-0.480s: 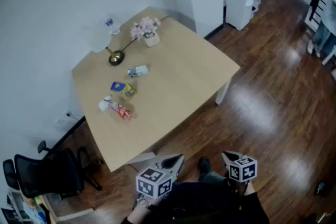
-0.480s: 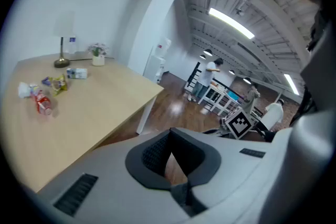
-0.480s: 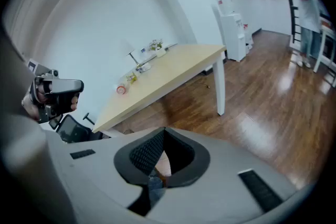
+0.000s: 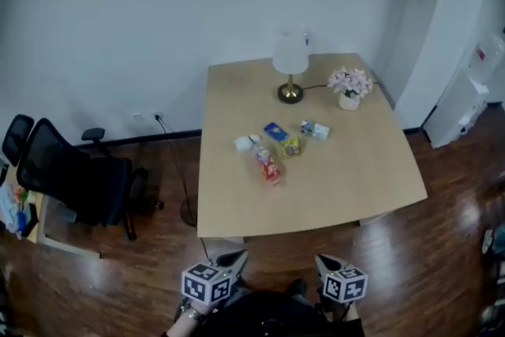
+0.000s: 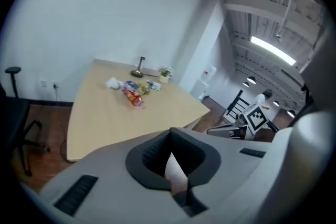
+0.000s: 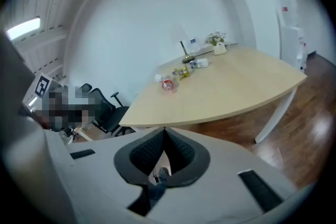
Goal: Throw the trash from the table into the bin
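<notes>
Trash (image 4: 271, 164): loose on table (image 4: 347, 185); pot (image 4: 348, 101): pink flowers (image 4: 349, 80)

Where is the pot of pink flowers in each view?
Head view: the pot of pink flowers stands near the table's far right corner.
Left gripper view: the pot sits at the far end, above centre.
Right gripper view: the pot sits at the far end, upper right.
Shared landmark: the lamp, just left of it everywhere.
</notes>
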### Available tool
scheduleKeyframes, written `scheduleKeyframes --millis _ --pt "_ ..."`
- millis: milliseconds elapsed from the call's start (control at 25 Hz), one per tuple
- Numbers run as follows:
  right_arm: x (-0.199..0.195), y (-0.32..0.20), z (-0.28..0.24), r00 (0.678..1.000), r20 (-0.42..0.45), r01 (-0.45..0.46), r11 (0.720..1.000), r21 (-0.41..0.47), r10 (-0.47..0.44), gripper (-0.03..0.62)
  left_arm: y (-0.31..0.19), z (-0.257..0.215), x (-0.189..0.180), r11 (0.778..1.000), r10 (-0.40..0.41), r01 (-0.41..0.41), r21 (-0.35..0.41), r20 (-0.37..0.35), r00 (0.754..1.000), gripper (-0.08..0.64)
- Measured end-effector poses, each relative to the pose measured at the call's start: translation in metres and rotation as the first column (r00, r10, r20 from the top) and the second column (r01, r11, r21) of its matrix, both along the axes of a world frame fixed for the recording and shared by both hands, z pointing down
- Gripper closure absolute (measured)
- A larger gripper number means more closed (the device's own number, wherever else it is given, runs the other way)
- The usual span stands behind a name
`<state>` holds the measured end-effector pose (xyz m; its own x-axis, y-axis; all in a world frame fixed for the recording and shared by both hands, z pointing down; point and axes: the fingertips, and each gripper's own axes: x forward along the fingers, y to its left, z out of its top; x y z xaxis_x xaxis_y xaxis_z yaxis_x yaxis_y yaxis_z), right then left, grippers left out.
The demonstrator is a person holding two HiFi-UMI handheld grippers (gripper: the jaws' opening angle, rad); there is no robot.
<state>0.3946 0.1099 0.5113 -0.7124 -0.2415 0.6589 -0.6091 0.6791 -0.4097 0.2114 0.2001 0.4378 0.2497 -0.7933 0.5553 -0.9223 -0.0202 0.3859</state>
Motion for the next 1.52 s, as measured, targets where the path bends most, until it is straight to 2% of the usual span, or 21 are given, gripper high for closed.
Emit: scheduleKeyframes --millis 120,240,440,640,920,1080,1200,1360,1520 --pt "-0.056 0.014 -0.014 0.997 0.008 0.078 0.997 0.014 -0.078 0.588 0.023 -0.001 -0.046 0.997 -0.081 0.081 0.013 -0.020 0.997 0.557" --pt "-0.096 0.021 -0.019 0.990 -0.017 0.139 0.989 0.041 -0.139 0.588 0.033 0.004 -0.074 0.993 -0.112 0.114 0.028 -0.046 0.993 0.557" --pt "-0.138 0.028 -0.023 0.990 -0.052 0.135 0.988 0.069 -0.131 0.588 0.035 0.007 -0.102 0.996 -0.066 0.070 0.052 -0.065 0.996 0.557" --pt "-0.164 0.049 -0.024 0.992 -0.070 0.113 0.992 0.054 -0.109 0.588 0.041 0.012 -0.115 0.999 0.006 -0.001 0.051 -0.094 0.996 0.557" --pt "-0.176 0.016 -0.027 0.994 -0.071 0.087 0.993 0.074 -0.082 0.588 0.014 0.021 -0.117 0.999 0.041 -0.040 0.013 -0.089 0.995 0.557" --pt "-0.172 -0.029 -0.024 0.990 -0.085 0.121 0.989 0.090 -0.113 0.588 -0.032 0.027 -0.111 0.999 0.014 -0.017 -0.034 -0.082 0.997 0.557" --pt "-0.157 -0.076 -0.026 0.993 -0.058 0.108 0.991 0.077 -0.103 0.588 -0.075 0.030 -0.102 0.998 0.001 -0.005 -0.063 -0.064 0.998 0.557" --pt "-0.133 -0.145 -0.024 0.993 -0.048 0.110 0.992 0.060 -0.108 0.588 -0.138 0.031 -0.089 0.995 -0.046 0.043 -0.086 -0.031 0.998 0.557" --pt "-0.122 -0.195 -0.023 0.985 -0.045 0.170 0.984 0.046 -0.168 0.588 -0.185 0.029 -0.079 0.989 -0.115 0.114 -0.099 0.000 0.993 0.557"
